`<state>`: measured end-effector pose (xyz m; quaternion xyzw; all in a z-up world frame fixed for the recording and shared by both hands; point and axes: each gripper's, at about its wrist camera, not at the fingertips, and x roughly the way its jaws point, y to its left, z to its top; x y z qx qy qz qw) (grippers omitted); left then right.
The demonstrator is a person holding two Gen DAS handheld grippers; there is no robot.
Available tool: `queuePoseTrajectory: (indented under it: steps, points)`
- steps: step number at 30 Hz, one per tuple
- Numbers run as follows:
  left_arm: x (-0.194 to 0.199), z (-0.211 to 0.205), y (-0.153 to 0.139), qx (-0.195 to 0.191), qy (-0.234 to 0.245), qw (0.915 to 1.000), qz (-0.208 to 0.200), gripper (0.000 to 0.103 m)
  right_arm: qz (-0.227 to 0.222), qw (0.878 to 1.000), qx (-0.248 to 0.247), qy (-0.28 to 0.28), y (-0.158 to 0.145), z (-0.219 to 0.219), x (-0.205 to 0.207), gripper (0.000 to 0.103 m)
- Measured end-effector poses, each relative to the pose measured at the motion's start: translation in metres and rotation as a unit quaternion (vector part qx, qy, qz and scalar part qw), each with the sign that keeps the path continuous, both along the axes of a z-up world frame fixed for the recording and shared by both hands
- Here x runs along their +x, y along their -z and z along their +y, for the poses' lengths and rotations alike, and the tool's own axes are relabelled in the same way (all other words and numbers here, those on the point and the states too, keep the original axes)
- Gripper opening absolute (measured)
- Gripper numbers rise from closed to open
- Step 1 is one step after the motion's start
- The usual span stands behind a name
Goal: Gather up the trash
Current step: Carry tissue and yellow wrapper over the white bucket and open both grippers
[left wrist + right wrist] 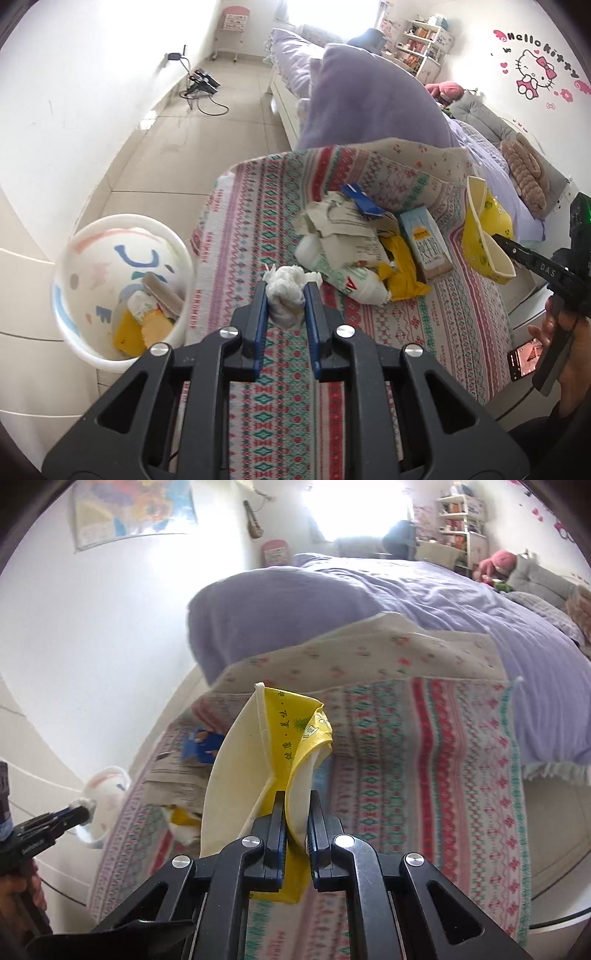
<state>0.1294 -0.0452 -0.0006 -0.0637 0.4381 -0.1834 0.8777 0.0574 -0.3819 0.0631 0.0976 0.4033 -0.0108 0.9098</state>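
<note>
Left gripper [285,295] jaws clamped on tissue wad [286,286]; right gripper [297,805] jaws pinching yellow paper cup [258,760]; bin [122,288] partly filled; carton [424,240], wrappers [343,236] remain on bed [266,206].

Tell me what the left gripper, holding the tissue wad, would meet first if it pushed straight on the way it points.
Probably the trash pile on the patterned blanket: the left gripper, shut on the tissue wad, aims at the white bottle under torn paper. Depth is unclear.
</note>
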Motion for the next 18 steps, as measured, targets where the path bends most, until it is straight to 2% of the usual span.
queuePoseTrajectory:
  steps: [18]
  points:
    - [0.009,0.090,0.003,0.005,-0.075,0.9972,-0.003,0.021,0.007,0.993,0.009,-0.119,0.006,0.148,0.045,0.010]
